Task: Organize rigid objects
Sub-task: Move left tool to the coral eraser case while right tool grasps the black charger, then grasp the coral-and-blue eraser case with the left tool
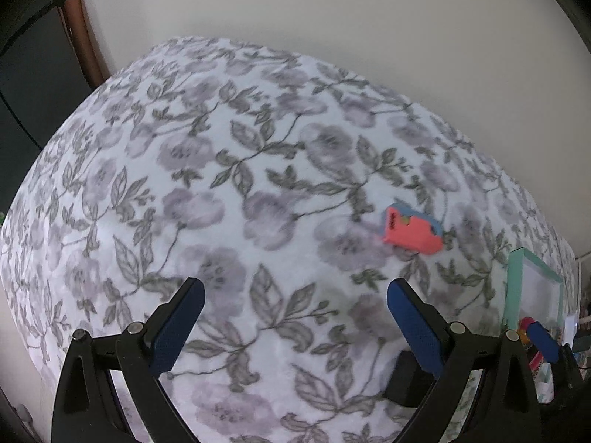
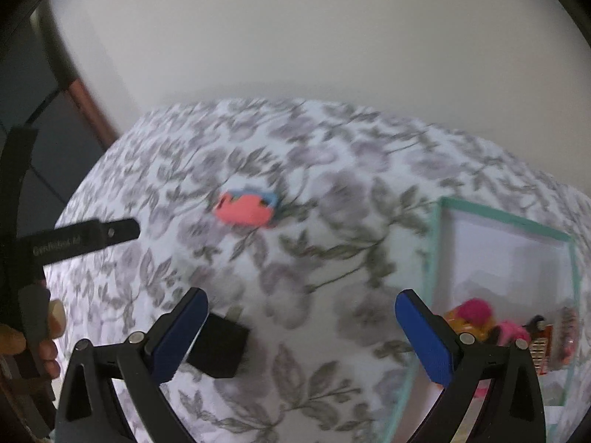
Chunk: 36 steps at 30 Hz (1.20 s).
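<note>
A small pink and blue object (image 1: 412, 229) lies on the floral cloth, far right of my left gripper (image 1: 295, 291); it also shows in the right wrist view (image 2: 245, 207), blurred, beyond my right gripper (image 2: 301, 301). A black plug adapter (image 2: 219, 347) lies by my right gripper's left finger; it also shows in the left wrist view (image 1: 404, 380) behind the right finger. A mint-rimmed white box (image 2: 502, 247) at the right holds several small toys (image 2: 476, 317). Both grippers are open and empty above the cloth.
The floral cloth (image 1: 221, 184) covers the table up to a pale wall. A dark cabinet with a brown edge (image 1: 83, 37) stands at the left. The other gripper's black frame and a hand (image 2: 37, 251) show at the left of the right wrist view.
</note>
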### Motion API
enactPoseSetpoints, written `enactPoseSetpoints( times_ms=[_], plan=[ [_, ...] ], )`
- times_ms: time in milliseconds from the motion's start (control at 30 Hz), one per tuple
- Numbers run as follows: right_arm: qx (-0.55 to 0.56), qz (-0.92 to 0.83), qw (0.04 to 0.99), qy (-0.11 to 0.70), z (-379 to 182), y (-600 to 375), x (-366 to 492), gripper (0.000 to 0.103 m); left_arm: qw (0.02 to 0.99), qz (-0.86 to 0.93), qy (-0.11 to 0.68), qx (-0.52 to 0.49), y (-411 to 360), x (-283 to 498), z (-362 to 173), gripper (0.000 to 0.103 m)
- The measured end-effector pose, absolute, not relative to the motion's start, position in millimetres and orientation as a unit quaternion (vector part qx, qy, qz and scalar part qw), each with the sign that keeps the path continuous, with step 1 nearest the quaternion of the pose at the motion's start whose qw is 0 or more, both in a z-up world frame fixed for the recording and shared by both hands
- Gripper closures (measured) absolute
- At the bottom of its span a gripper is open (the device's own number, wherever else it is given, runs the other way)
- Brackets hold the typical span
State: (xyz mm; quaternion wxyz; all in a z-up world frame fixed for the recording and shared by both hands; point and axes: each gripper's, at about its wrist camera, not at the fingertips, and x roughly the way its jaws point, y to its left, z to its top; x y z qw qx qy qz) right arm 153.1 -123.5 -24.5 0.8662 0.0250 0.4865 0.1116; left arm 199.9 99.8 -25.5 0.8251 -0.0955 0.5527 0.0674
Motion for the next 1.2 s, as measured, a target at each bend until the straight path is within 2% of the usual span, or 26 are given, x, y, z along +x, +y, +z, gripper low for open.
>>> enactPoseSetpoints(
  times_ms=[433,633,733,867,933,967,1200],
  plan=[
    [-0.028,0.144,0.829,0.54,-68,-72,148,0.003,0.808,0.066,0.579,-0.085,111,195,-49,0.004],
    [-0.049,0.148,0.819,0.553,-79,-58,145,0.02,0.807,0.06,0.581,-0.085,108,196,-51,0.004],
    [-0.052,0.154,0.816,0.555,-81,-54,144,0.031,0.807,0.056,0.582,-0.085,105,198,-52,0.004],
    [-0.054,0.167,0.811,0.558,-82,-46,139,0.06,0.807,0.051,0.581,-0.094,103,199,-53,0.004],
    [-0.059,0.166,0.812,0.556,-83,-43,138,0.064,0.808,0.049,0.578,-0.101,103,200,-54,0.004],
    [-0.061,0.166,0.814,0.554,-83,-42,137,0.07,0.809,0.049,0.576,-0.105,102,200,-54,0.004],
    [-0.041,0.158,0.819,0.55,-82,-58,143,0.072,0.814,0.031,0.563,-0.138,88,206,-57,0.004]
  ],
)
